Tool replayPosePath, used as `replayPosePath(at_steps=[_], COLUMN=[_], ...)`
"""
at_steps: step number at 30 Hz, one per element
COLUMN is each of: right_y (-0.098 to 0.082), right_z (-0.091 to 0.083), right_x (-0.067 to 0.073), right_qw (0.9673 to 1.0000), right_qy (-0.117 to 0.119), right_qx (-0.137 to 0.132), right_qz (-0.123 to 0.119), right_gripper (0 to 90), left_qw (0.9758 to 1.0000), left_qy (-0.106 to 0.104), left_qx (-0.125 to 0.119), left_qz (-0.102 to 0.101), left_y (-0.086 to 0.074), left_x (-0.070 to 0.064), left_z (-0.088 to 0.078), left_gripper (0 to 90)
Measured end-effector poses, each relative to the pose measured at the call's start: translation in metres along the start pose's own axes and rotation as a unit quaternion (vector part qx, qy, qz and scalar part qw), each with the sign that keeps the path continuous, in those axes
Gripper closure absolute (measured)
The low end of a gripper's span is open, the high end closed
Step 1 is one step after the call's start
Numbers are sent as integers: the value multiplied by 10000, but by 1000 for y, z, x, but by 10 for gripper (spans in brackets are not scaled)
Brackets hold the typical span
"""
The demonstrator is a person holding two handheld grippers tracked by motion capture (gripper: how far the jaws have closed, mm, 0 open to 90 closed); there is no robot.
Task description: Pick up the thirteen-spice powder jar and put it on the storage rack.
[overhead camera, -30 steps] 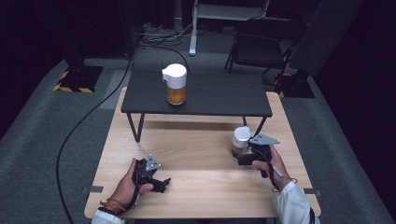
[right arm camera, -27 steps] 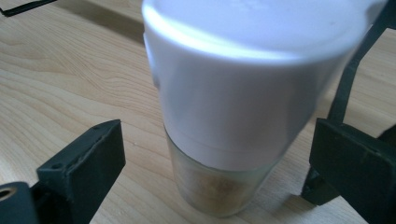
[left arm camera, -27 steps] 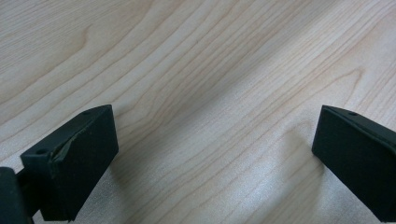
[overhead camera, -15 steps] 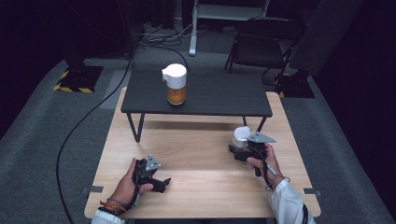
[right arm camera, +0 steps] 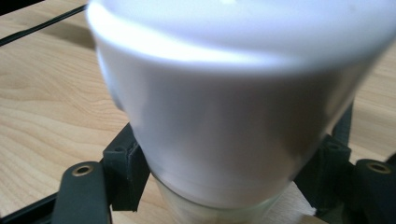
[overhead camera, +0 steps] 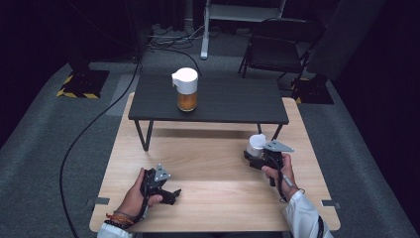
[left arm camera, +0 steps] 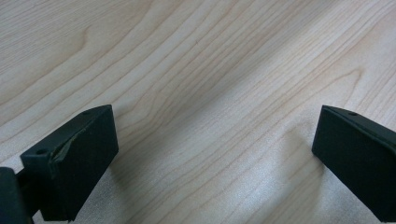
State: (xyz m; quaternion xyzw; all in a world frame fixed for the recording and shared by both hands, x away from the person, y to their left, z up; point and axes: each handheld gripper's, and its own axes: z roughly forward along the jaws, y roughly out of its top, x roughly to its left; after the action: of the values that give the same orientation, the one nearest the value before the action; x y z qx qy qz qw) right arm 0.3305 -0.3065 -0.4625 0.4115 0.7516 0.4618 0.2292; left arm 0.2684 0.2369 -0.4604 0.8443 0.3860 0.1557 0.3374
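High view: our right gripper (overhead camera: 258, 154) has its jaws clamped around a white-lidded cup (overhead camera: 256, 144) standing on the right of the wooden tabletop (overhead camera: 208, 163). Our left gripper (overhead camera: 166, 191) rests near the front left, jaws spread wide over bare wood. Behind, a white-lidded jar of amber liquid (overhead camera: 186, 89) stands on a black table (overhead camera: 233, 101).

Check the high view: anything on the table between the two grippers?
Nothing: bare wooden table lies between left gripper and right gripper, high view.
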Motion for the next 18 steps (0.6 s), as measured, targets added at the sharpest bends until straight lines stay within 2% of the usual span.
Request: replayPosePath(at_steps=[3,6,18], right_y=[0,2,12], right_z=[-2,-6,-30], right_x=[-1,2,11], right_qw=[10000,10000,9995], right_qy=[35,2,-100], right_qx=[-15,-28,-109], right_qz=[52,-88,-290], right_gripper=[298,298,295], left_qw=[10000,10000,10000], left_qy=[0,0,0], left_qx=[0,1,3], left_qz=[0,2,5], left_y=[0,0,0], left_x=[0,0,0], left_z=[0,0,0], left_gripper=[0,0,0])
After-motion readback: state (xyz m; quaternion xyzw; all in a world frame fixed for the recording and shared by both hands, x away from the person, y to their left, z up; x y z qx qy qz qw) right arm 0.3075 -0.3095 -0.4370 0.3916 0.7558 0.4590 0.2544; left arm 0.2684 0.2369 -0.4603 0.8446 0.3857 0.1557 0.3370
